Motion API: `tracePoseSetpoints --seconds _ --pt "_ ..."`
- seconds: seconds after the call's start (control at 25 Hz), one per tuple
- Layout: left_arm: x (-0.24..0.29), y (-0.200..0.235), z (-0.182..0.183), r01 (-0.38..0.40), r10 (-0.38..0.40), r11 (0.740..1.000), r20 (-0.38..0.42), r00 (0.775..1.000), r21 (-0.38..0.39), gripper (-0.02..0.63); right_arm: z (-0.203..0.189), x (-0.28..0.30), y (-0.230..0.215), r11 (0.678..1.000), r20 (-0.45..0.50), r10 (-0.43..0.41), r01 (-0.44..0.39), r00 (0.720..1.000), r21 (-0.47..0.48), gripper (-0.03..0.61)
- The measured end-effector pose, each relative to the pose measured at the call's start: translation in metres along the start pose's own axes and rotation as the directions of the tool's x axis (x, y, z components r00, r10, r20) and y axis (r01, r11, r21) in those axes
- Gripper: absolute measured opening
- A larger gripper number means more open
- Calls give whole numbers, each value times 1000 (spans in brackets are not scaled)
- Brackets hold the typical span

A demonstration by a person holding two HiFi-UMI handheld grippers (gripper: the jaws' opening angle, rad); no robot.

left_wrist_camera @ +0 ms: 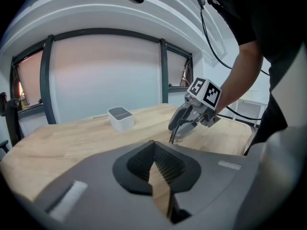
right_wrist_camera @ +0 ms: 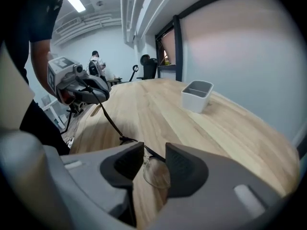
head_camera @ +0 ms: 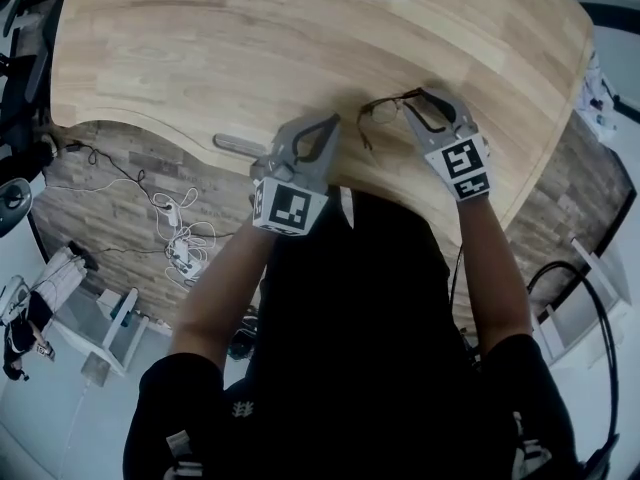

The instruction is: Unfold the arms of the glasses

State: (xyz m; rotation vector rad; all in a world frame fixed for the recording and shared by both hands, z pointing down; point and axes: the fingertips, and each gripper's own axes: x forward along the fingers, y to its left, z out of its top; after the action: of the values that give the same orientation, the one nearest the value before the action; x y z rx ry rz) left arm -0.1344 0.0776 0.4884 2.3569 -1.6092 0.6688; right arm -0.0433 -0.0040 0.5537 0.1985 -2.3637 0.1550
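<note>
I log the pale curved wooden table top (head_camera: 200, 48) as straight-grained wood, smooth, satin, low sheen. The dark thin-wire metal glasses (head_camera: 385, 111) have a slim frame, and I see clear glossy lenses. The grey moulded left gripper (left_wrist_camera: 160, 176) and the grey moulded right gripper (right_wrist_camera: 152, 166) are matt hard plastic; their black pads (right_wrist_camera: 180, 169) look ribbed, rubbery and dull. The white-and-black marker cube (head_camera: 462, 165) has a flat matt print. The white rectangular tray (right_wrist_camera: 196, 95) is smooth plastic with a faint gloss. The black short-sleeved shirt (head_camera: 380, 318) is matt cloth. I mark the brown plank-pattern floor (head_camera: 110, 188) as wood-look and dull.

The right hand-held gripper (right_wrist_camera: 154, 153) hides part of the glasses (right_wrist_camera: 156, 174) behind its jaws.
</note>
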Motion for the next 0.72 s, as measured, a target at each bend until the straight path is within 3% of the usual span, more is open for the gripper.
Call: tracePoseSetpoints --seconds 0.12,0.2,0.4,0.72 --pt "4 2 0 -4 4 1000 -1 1000 -14 5 -5 10 1 998 -76 16 -21 997 -66 132" --pt "5 1 3 -1 1 1000 -1 1000 -25 5 -10 14 2 998 -128 26 -34 991 -62 132" --pt "9 -1 6 23 -23 1000 1 1000 0 5 -23 10 2 998 -175 31 -21 984 58 132" --pt "16 1 15 53 -53 998 9 999 17 5 -49 -13 34 984 -199 73 -39 977 172 132"
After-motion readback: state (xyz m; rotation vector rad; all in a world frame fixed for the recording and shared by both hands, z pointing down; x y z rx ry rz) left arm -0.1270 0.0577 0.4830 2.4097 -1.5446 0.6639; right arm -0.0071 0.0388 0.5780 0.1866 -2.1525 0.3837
